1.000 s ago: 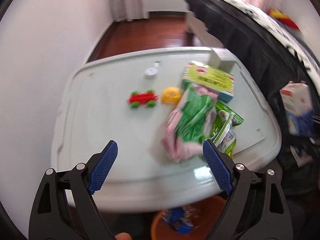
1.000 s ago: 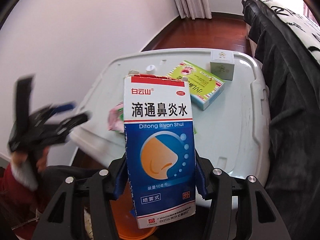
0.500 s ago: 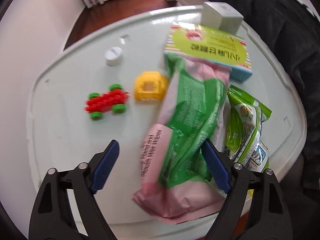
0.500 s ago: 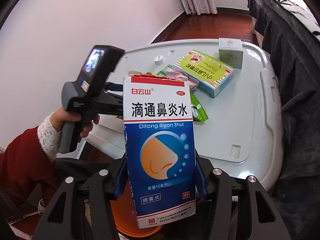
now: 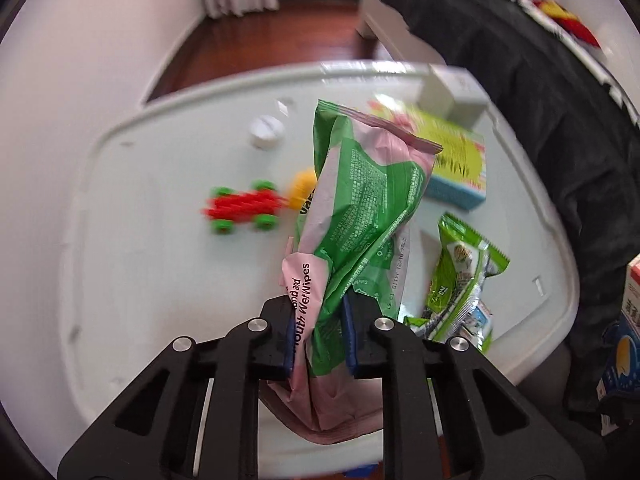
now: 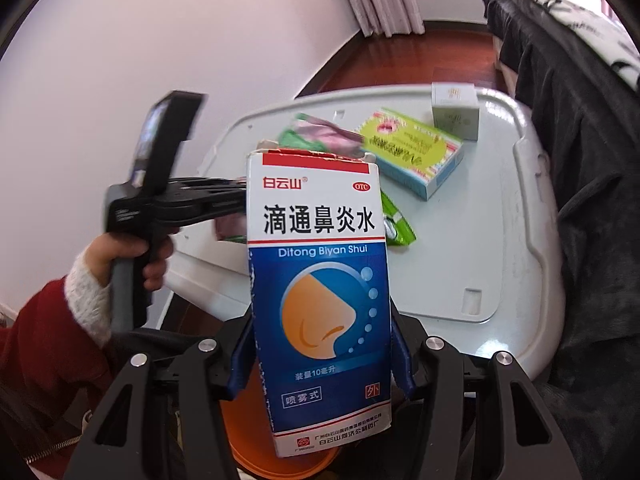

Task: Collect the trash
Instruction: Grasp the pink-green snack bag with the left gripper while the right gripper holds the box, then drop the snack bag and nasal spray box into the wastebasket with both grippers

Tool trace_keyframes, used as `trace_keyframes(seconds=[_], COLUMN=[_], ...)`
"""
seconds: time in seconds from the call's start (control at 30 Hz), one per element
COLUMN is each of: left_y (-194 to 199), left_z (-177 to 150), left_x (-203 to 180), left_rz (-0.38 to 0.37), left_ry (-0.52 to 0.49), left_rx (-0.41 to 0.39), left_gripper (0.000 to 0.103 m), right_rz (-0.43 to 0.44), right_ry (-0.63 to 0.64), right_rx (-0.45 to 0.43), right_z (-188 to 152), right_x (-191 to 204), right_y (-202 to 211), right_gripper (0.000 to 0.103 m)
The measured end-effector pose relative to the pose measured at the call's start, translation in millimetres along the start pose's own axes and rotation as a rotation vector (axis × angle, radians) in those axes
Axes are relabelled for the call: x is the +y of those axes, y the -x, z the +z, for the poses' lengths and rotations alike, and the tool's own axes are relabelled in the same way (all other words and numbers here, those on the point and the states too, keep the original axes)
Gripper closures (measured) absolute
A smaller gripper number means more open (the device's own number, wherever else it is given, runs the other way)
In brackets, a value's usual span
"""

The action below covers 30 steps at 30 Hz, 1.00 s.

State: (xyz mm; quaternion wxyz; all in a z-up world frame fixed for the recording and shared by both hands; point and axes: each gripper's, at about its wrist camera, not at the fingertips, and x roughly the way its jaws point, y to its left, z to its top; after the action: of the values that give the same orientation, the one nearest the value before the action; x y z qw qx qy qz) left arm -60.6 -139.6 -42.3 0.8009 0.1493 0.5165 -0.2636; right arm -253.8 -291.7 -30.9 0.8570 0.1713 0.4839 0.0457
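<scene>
Wet-wipes packet (image 5: 356, 216) stands pinched between the left gripper (image 5: 318, 338) fingers, above the table. Nasal-spray box (image 6: 320, 296) sits clamped upright between the right gripper (image 6: 320, 356) fingers, over an orange bin (image 6: 280, 452); releasing directly above should land it inside.

Toy car (image 5: 242, 212) motion-blurred, orange bin (image 6: 280, 444) mostly hidden behind box (image 6: 320, 300)

Light: bright, even daylight from the window at the upper right.
Glare: sheen along the counter (image 5: 120, 240) far edge.
Blur: toy car (image 5: 244, 212) smeared; held wipes pack (image 5: 360, 216) sharp.
Distortion: fisheye bending, dark corners.
</scene>
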Motion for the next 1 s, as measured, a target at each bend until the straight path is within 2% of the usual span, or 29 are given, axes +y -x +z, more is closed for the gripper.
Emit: trace_keyframes(seconds=[0.1,0.2,0.23,0.37,0.47,0.53,0.77,0.83,0.87,0.93,1.0], left_y=[47,87,105,135,136,129,104,96,92,92,96], left_z=[-12,-33,-51,-109,-160,-191,-237,-241,-244,-250,-248], left_x=[10,10,10,5,-3,-2,-11,-14,-14,-10,-3], left_rz=[0.039,0.052,0.042,0.022,0.052,0.059,0.065,0.047,0.039,0.068,0.085], left_ry=[0.068,0.087,0.096,0.107,0.101,0.141,0.156,0.159,0.165,0.177,0.199], left_rx=[-0.056,-0.094,-0.101,-0.091,-0.05,0.009,0.132,0.172,0.19,0.189,0.164], left_gripper=[0.086,0.086,0.086,0.086,0.085,0.085,0.083,0.077,0.074,0.057,0.043], right_rz=[-0.016,0.002,0.008,0.011,0.01,0.0,-0.066,-0.083,-0.085,-0.08,-0.075], right_ry=[-0.018,-0.05,-0.056,-0.086,-0.121,-0.143,-0.137,-0.129,-0.136,-0.161,-0.166], right_rx=[-0.026,-0.039,-0.04,-0.025,-0.001,0.017,0.145,0.169,0.176,0.183,0.178], right_z=[0,-9,-16,-54,-82,-100,-147,-151,-152,-154,-155], right_x=[15,33,41,69,83,91,110,111,110,105,104], right_y=[16,30,33,38,35,31,-8,-19,-23,-28,-28], right_gripper=[0.049,0.049,0.049,0.049,0.049,0.049,0.048,0.046,0.038,0.029,0.028])
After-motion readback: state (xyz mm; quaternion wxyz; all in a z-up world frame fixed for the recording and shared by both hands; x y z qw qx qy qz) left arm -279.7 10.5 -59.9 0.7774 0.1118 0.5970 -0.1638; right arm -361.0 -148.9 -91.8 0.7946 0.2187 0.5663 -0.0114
